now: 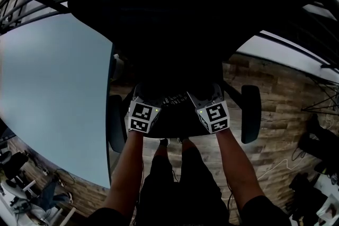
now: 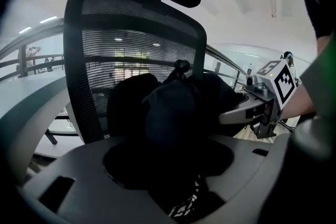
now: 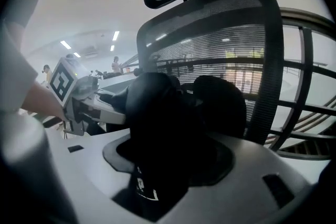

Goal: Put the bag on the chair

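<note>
A black bag point(image 2: 173, 107) rests on the seat of a black mesh office chair point(image 2: 131, 55), against its backrest. In the head view the bag point(image 1: 175, 90) is a dark mass hard to tell from the seat. My left gripper point(image 1: 144, 106) and right gripper point(image 1: 212, 106) sit side by side at the seat's front edge, both open. A black strap with white print runs from the bag down between the jaws of the left gripper point(image 2: 176, 176), and likewise the right gripper point(image 3: 155, 176). Each gripper view also shows the other gripper beside the bag.
The chair's armrests point(image 1: 250, 114) stand on either side of my arms. A large pale tabletop point(image 1: 53, 98) fills the left side. Wooden floor point(image 1: 280, 87) lies to the right, with dark clutter and cables point(image 1: 312, 151) at the far right. Railings run behind the chair.
</note>
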Demonstrator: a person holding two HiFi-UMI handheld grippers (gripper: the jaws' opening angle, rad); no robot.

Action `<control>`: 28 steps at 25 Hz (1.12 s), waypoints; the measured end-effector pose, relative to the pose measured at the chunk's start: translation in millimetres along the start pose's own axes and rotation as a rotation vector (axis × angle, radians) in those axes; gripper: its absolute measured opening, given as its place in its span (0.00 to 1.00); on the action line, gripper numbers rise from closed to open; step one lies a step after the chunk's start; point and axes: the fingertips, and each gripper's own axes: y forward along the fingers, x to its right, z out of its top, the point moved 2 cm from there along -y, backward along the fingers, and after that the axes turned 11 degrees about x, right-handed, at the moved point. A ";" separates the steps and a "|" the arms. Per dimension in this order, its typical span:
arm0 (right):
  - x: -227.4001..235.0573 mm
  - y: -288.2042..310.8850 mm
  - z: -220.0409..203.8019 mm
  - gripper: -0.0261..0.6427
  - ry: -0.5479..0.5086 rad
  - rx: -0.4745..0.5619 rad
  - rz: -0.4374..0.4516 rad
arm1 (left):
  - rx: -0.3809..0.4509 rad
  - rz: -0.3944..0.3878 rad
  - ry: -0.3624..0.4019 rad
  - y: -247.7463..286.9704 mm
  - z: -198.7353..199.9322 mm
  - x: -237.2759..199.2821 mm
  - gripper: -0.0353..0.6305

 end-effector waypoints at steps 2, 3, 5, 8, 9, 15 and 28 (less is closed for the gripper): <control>0.0 -10.0 6.5 0.38 -0.018 0.003 -0.020 | -0.001 0.004 0.000 -9.0 2.9 2.4 0.40; -1.5 -15.0 10.4 0.38 -0.028 0.001 -0.032 | 0.003 0.007 0.006 -13.9 6.7 3.2 0.41; -8.8 -27.5 14.7 0.38 -0.036 -0.017 -0.050 | 0.015 0.015 0.017 -27.4 17.7 7.2 0.41; -17.5 -46.0 17.5 0.38 -0.043 -0.061 -0.071 | 0.035 0.039 0.022 -46.8 39.3 14.5 0.40; -16.4 -48.6 20.1 0.38 -0.050 -0.068 -0.081 | 0.045 0.043 0.027 -48.8 47.9 14.9 0.40; -18.3 -80.2 33.2 0.38 -0.044 -0.087 -0.149 | 0.049 0.007 0.046 -78.5 76.3 38.0 0.40; -60.2 -118.7 166.1 0.35 -0.114 0.152 -0.162 | 0.135 -0.034 0.096 -131.6 151.7 68.8 0.30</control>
